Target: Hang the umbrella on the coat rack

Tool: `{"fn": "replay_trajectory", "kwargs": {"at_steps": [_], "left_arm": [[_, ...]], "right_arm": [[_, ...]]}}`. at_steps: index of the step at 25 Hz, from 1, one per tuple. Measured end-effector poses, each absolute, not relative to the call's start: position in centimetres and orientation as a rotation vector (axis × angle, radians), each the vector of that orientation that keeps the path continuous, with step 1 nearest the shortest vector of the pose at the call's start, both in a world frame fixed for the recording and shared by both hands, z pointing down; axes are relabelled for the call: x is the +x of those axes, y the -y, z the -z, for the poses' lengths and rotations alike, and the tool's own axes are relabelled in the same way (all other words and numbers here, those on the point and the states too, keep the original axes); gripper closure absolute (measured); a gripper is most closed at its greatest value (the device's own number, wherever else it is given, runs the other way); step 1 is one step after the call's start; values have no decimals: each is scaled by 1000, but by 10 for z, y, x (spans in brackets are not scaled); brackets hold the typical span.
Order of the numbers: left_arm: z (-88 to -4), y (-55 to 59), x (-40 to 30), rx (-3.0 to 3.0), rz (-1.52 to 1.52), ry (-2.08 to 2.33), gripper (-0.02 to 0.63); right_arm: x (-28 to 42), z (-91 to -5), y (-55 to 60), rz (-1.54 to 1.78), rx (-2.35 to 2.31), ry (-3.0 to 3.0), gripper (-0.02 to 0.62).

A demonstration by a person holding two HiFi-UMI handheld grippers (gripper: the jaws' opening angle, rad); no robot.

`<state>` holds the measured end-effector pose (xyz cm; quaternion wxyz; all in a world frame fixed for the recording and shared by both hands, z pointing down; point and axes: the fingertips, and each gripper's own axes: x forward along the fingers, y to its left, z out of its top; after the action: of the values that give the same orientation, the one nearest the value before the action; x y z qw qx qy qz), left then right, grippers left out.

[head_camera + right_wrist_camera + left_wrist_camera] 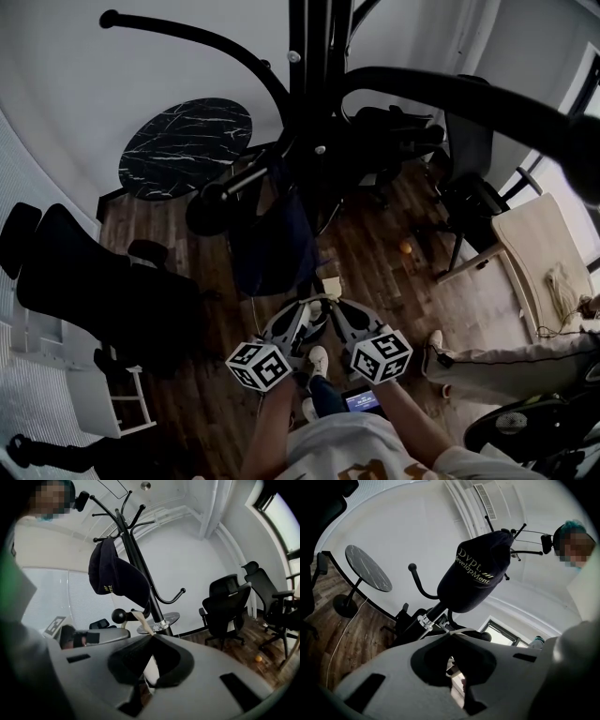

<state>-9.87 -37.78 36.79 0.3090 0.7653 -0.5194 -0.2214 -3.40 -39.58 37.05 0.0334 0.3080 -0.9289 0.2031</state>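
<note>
One coat rack (314, 75) fills the upper centre of the head view, with a dark cap (272, 244) hanging against its pole. Below it, at lower centre, the left hand-held gripper (304, 317) and right hand-held gripper (336, 317) meet tip to tip. Each has its jaws closed narrow on the pale carry loop (139, 617) of the umbrella. The loop runs up to just beside a ball-ended lower hook (118, 616); whether it is already over the ball cannot be told. The umbrella body is not clearly shown and presumably hangs under the jaws. Expect a light, compact load on a soft, limp strap that will sag and twist. Hold the loop near its top, spread between both grippers, so that it presents an open eye to the hook.
</note>
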Motion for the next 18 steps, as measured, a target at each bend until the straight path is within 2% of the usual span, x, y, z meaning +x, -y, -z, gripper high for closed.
{"fn": "replay_trajectory", "kwargs": {"at_steps": [18], "left_arm": [[-382, 396, -110, 1997, 564, 1375, 588]], "right_arm": [[-49, -376, 418, -654, 911, 2842, 583]]}}
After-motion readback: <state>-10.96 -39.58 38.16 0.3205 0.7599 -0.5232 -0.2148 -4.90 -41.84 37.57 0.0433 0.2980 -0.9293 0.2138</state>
